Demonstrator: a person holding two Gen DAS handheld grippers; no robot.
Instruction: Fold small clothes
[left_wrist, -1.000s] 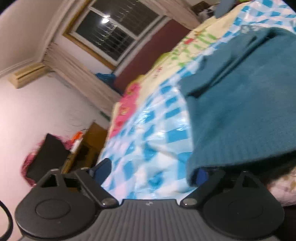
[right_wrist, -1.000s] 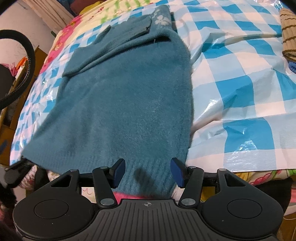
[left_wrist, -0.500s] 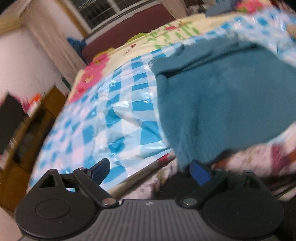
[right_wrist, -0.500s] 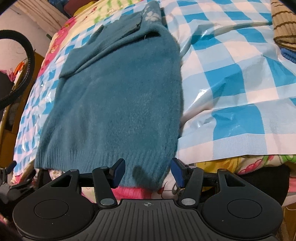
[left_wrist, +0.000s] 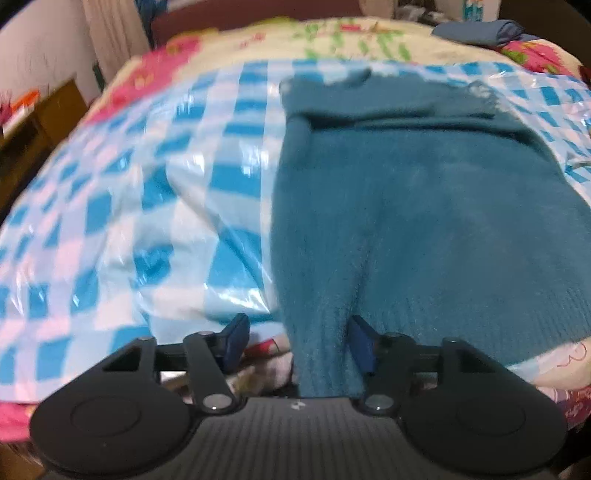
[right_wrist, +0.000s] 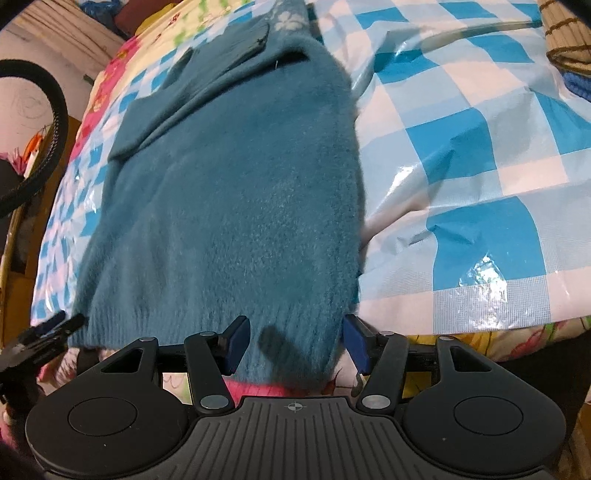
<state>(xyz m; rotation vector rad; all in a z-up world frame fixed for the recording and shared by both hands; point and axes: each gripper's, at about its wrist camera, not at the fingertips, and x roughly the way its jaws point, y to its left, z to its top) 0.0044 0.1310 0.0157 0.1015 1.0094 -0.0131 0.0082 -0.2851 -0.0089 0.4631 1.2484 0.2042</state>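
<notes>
The left tool (left_wrist: 297, 341) has swung round from the sweater's side to face its hem, and its jaws have just been closing, the hem's left corner between them: the right pad touches the knit, the left stands off. The right tool (right_wrist: 293, 341) has barely shifted; it is half open astride the hem's right corner, not pinching. The fuzzy teal sweater (right_wrist: 229, 192) lies flat on the glossy checked sheet (right_wrist: 476, 147), ribbed hem hanging over the bed's edge.
</notes>
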